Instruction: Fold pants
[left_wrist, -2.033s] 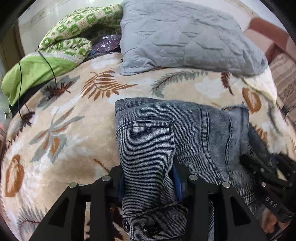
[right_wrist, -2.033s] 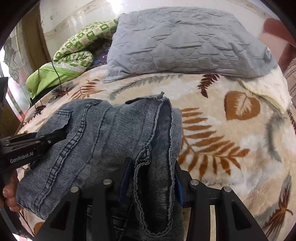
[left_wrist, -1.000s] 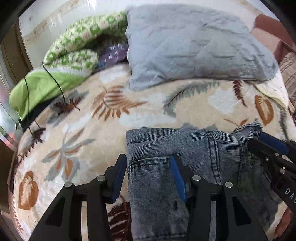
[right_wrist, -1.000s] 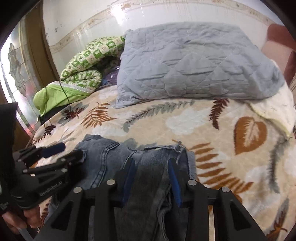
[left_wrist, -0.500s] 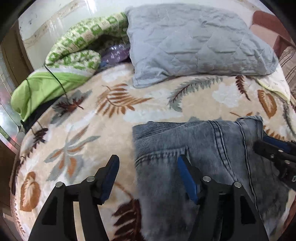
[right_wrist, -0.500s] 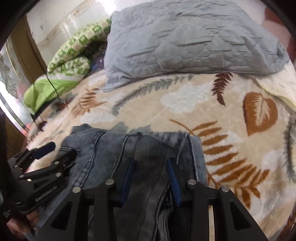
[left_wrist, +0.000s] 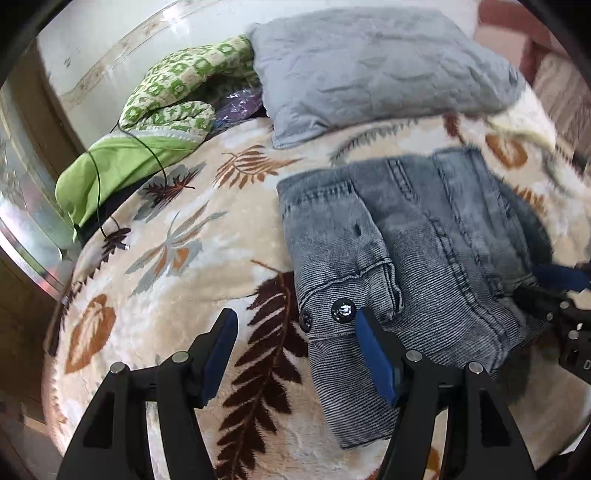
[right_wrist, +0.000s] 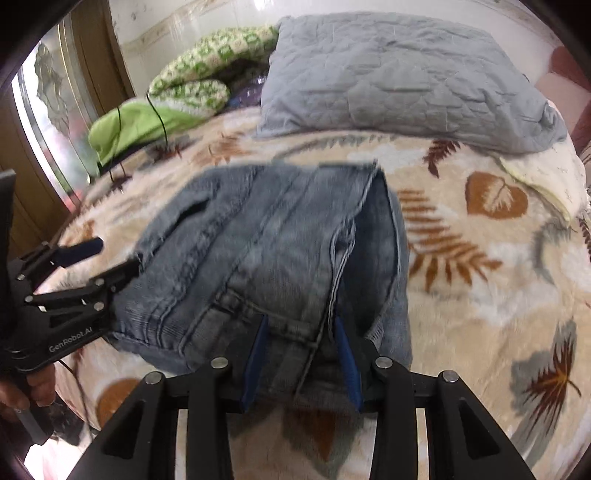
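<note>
Leaf-print blanket (left_wrist: 177, 258), one pillow (left_wrist: 369, 62), one folded jeans (left_wrist: 406, 236), left gripper (left_wrist: 295, 332) spread empty, right gripper (right_wrist: 299, 332) clamping jeans

Daylit, fisheye-warped edges, right view motion-blurred.

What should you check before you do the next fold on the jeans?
1. Grey-blue denim pants lie folded on the leaf-patterned fleece blanket: ok.
2. Left gripper has let go: ok; its blue pads are spread, with only the waistband's buttoned corner between them and nothing pinched.
3. Right gripper has let go: not ok; denim fills the gap between its blue pads.
4. Fold is neat: not ok; the right edge gapes and layers do not line up.
5. Grey quilted pillow is off the pants: ok.
6. Thin black cable is away from the pants: ok.
</note>
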